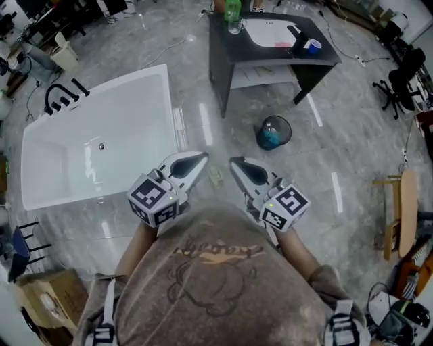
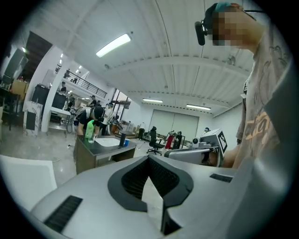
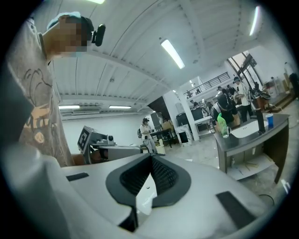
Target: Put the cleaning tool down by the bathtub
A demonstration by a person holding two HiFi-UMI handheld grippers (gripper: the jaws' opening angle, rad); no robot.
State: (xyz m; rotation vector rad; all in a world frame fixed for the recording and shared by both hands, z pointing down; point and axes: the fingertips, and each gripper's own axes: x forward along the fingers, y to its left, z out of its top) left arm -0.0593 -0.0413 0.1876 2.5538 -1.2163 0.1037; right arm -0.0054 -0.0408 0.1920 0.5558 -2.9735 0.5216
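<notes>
the bathtub (image 1: 128,115) is white, the table (image 1: 226,48) dark

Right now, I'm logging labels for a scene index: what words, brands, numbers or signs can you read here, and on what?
No text reads clearly.
The shirt print: cursive lettering over a drawing, too blurred to read.
The cubes on the left gripper and right gripper: square black-and-white markers, no letters.
The green bottle on the dark table: any label is too small to read.
</notes>
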